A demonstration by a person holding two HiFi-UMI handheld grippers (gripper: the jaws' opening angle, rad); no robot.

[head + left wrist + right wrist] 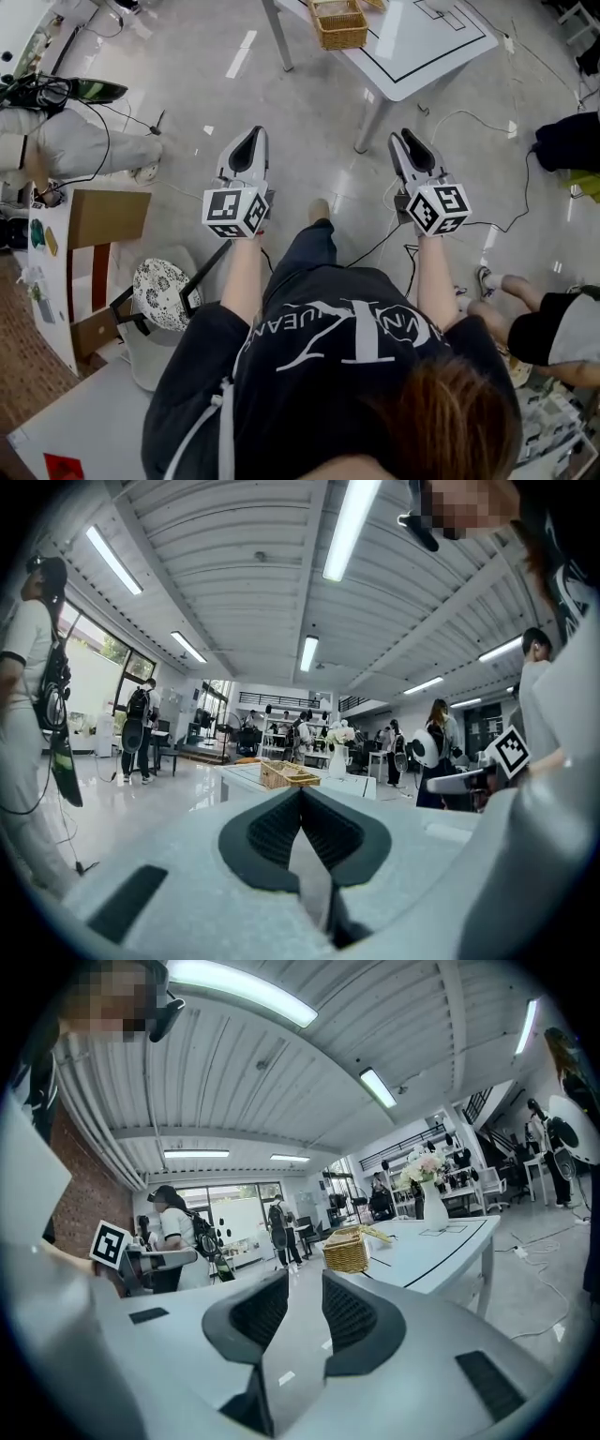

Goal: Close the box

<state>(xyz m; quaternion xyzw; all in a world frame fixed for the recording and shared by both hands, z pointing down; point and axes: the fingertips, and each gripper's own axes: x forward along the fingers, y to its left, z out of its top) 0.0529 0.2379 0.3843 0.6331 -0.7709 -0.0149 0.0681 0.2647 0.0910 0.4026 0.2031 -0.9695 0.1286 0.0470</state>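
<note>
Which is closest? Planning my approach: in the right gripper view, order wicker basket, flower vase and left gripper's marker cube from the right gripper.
1. Marker cube, far left.
2. Wicker basket, centre, straight ahead.
3. Flower vase, right, behind basket.

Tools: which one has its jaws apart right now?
The right tool: its jaws stand apart, with an empty gap between them and nothing held. The left tool differs: its jaws meet at the tips.

Partial lettering "UEAN", on black shirt [309,302]
</note>
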